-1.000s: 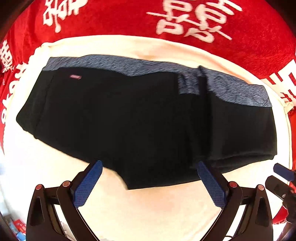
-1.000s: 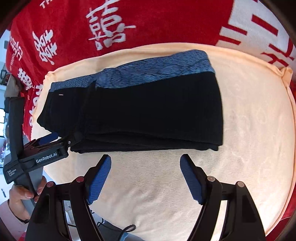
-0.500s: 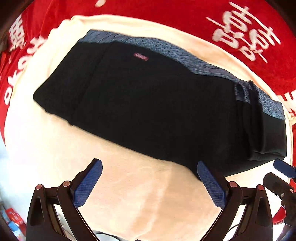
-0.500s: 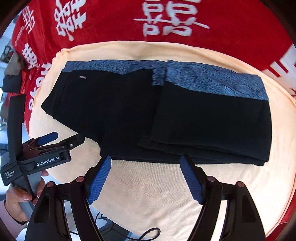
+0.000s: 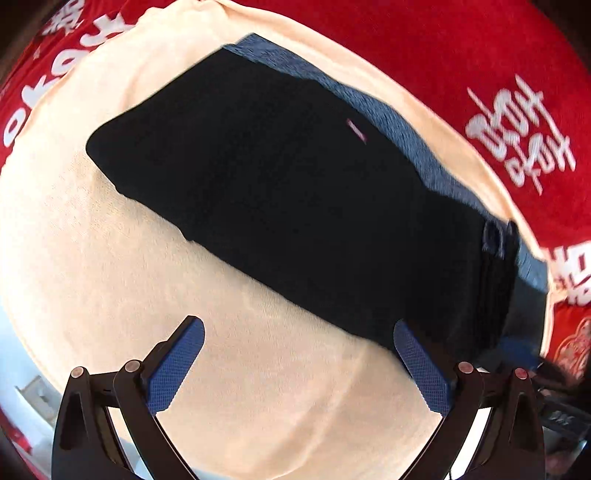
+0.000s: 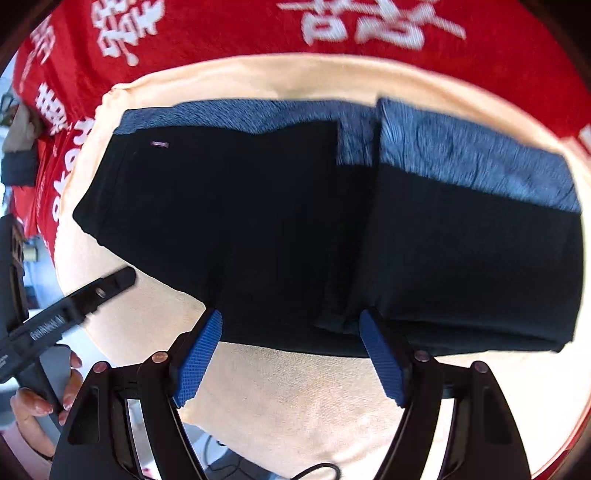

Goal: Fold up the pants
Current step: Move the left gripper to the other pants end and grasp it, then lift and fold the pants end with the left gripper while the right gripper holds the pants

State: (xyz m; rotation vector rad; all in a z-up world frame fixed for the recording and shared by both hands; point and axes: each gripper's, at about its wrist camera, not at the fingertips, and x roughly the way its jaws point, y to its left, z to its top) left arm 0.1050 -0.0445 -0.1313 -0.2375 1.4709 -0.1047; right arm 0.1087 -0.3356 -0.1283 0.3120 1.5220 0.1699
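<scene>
A red cloth with white characters (image 6: 221, 33) covers the surface, and on it lies a cream, fuzzy towel-like mat (image 6: 295, 398) that carries the work. The black pants with a mottled blue-grey waistband (image 6: 258, 229) lie flat across the mat's middle, waistband along its far edge, leg hems toward its near edge. As I judge it, the fold is partly done: on the right, one part already lies doubled over the rest in a thicker stack with a clean vertical edge, while the left part lies spread single-layered and unfolded. A small pale label (image 6: 160, 144) sits near the far left corner of the garment.

The right gripper (image 6: 291, 354) hovers at the pants' near hem, blue pads wide apart, holding nothing. The left gripper (image 5: 299, 365) hangs over bare mat near the hem, likewise spread and empty.
</scene>
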